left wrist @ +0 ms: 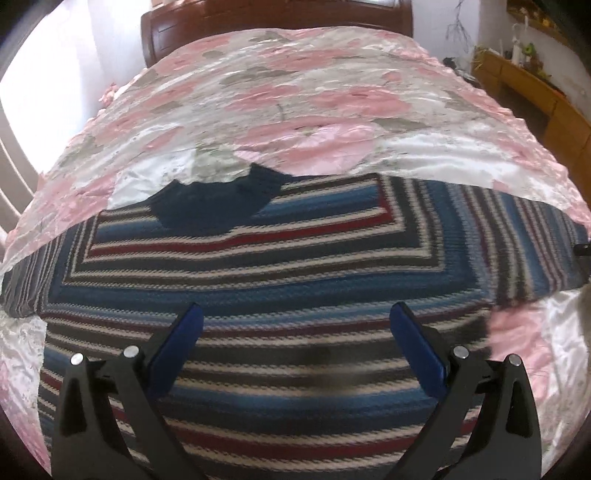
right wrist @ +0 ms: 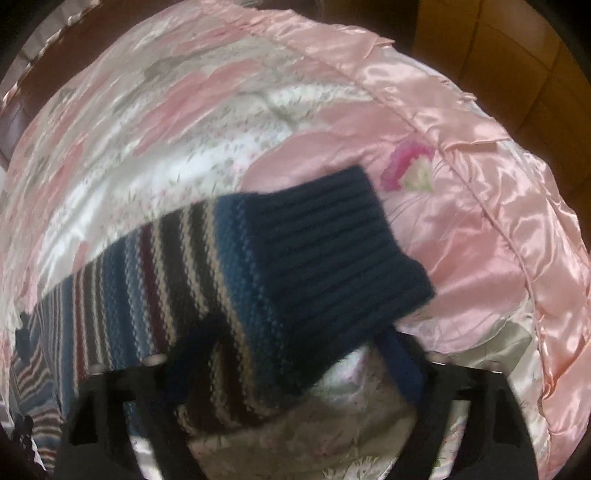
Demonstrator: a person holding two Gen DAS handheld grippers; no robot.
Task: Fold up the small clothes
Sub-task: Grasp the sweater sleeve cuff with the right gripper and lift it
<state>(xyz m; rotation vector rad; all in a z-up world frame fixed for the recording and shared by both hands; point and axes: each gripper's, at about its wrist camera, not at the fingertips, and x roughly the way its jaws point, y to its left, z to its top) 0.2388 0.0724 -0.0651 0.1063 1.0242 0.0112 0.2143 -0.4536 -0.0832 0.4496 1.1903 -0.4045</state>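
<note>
**Now the sleeve is in play, sweater spread on the quilt**

Right, here is the striped sweater (left wrist: 280, 266), laid flat on the pink floral quilt (left wrist: 295, 110) with its dark navy collar (left wrist: 214, 199) pointing away towards the wooden headboard (left wrist: 273, 22). The body lies broad and fairly smooth; both sleeves run out sideways from it.

The left gripper (left wrist: 295, 321) hovers low over the sweater's lower body, on the hem side of the collar, blue fingers (left wrist: 184, 332) spread wide with nothing between them. No hold there at all.

Over at the sleeve end, the right gripper (right wrist: 295, 354) has the sleeve (right wrist: 207, 280) draped across its fingers, the ribbed navy cuff (right wrist: 332, 251) sticking out beyond them above the quilt. The picture is blurred and the knit covers the left finger, so I cannot tell whether the jaws are pinching the sleeve or merely carrying it.

How will it handle? My read: a chunky knit, soft and floppy, with some weight, so it will sag and stretch if lifted by one point. The satin quilt looks slick, and the whole garment may slide when tugged. The best holds, I would judge, are the ribbed cuff and the shoulder seam beside the collar, where the knit is denser. Bring the sleeve across the body low and slowly, keeping the fold line straight.
</note>
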